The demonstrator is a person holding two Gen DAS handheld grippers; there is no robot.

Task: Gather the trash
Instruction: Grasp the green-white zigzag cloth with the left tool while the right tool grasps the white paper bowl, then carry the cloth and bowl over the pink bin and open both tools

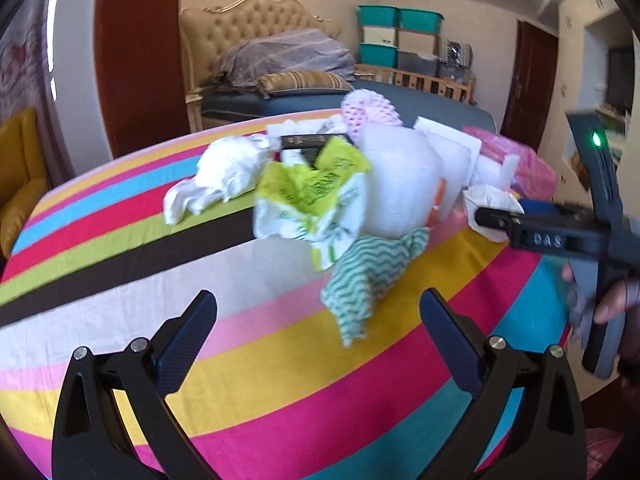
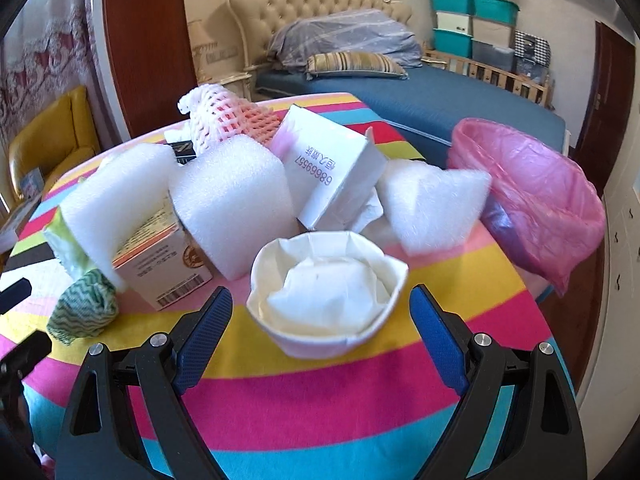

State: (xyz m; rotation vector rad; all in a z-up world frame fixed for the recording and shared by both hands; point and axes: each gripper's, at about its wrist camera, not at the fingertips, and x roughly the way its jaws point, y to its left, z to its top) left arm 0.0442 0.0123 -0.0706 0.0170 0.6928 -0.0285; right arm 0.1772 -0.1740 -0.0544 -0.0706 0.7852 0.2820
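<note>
Trash heap on striped table (image 2: 320, 380): paper bowl (image 2: 326, 292) nearest, foam blocks (image 2: 236, 204) behind it, pink bin bag (image 2: 536, 200) right of it, gaping to receive; right gripper (image 2: 320, 308) and left gripper (image 1: 320, 320) both spread wide, empty

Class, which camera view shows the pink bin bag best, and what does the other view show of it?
The right wrist view: the pink bin bag is sharp there, its open mouth and crinkled side in full sight beside the table. The left wrist view gives only a blurred pink patch behind the trash pile.
</note>
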